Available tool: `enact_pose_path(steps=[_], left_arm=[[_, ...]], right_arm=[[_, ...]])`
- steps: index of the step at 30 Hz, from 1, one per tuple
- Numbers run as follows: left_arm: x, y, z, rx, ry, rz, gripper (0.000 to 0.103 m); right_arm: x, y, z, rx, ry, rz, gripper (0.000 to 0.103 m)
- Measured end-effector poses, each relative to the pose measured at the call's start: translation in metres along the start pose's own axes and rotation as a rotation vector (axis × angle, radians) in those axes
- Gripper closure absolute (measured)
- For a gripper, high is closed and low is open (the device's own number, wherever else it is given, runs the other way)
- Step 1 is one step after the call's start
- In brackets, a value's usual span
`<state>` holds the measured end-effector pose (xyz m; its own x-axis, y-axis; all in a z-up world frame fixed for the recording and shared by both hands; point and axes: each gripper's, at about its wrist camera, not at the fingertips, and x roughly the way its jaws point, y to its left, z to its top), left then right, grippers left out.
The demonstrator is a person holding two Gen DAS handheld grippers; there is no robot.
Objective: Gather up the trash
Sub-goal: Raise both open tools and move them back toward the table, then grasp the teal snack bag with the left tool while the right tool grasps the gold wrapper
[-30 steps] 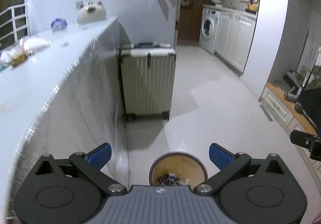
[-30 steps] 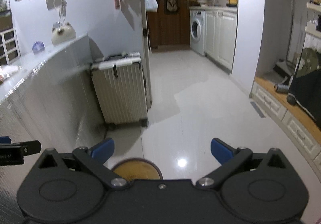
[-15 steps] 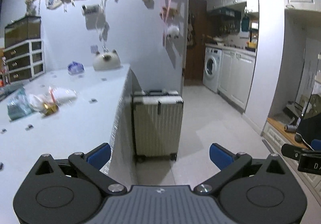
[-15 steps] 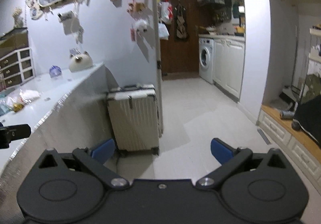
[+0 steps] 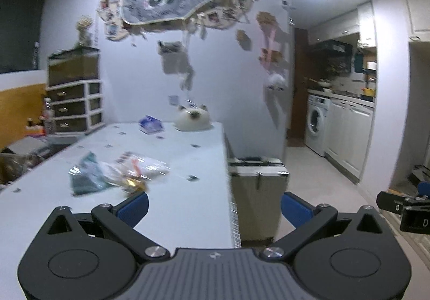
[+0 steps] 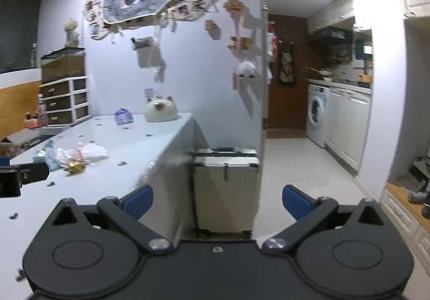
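Note:
A heap of crumpled wrappers and plastic bags (image 5: 118, 173) lies on the white table (image 5: 188, 200), just ahead and left of my left gripper (image 5: 215, 208). That gripper is open and holds nothing, hovering over the table's right edge. The same trash heap (image 6: 72, 154) shows far left in the right wrist view. My right gripper (image 6: 216, 200) is open and bare, out past the table's corner above the floor. The left gripper's finger (image 6: 24, 176) pokes in from the left there. No bin is in view.
A cream suitcase (image 6: 225, 187) stands on the floor against the table's end. A cat-shaped white object (image 5: 192, 121) and a blue packet (image 5: 150, 124) sit at the table's far end. Drawers (image 5: 76, 103) stand at the back left; a washing machine (image 5: 317, 124) is down the hallway.
Both grippers have risen and tilted up from the floor and bin to table height. The bin has dropped out of view; the trash heap now lies closer to the left gripper.

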<state>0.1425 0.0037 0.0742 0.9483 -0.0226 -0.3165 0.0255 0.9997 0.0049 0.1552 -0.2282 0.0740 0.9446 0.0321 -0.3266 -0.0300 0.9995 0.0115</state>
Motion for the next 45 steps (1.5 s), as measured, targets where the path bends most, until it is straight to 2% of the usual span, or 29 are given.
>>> enact_pose_path(steps=[12, 16, 23, 29, 38, 43, 45], left_arm=[[0.002, 0.099, 0.029, -0.005, -0.002, 0.192, 0.0], [0.007, 0.135, 0.035, -0.022, 0.008, 0.253, 0.0], [0.028, 0.197, 0.042, -0.053, 0.048, 0.401, 0.0], [0.066, 0.248, 0.039, -0.09, 0.133, 0.396, 0.0], [0.138, 0.285, 0.027, -0.142, 0.126, 0.453, 0.0], [0.184, 0.295, 0.021, -0.202, 0.136, 0.409, 0.0], [0.205, 0.3, 0.02, -0.244, 0.182, 0.394, 0.0]], right_arm=[[0.037, 0.092, 0.04, -0.057, -0.022, 0.152, 0.0], [0.057, 0.124, 0.049, -0.07, -0.009, 0.199, 0.0], [0.098, 0.174, 0.059, -0.085, 0.026, 0.259, 0.0], [0.138, 0.211, 0.063, -0.09, 0.056, 0.301, 0.0], [0.195, 0.241, 0.056, -0.08, 0.141, 0.277, 0.0], [0.219, 0.244, 0.048, -0.06, 0.183, 0.272, 0.0], [0.228, 0.246, 0.046, -0.062, 0.198, 0.268, 0.0]])
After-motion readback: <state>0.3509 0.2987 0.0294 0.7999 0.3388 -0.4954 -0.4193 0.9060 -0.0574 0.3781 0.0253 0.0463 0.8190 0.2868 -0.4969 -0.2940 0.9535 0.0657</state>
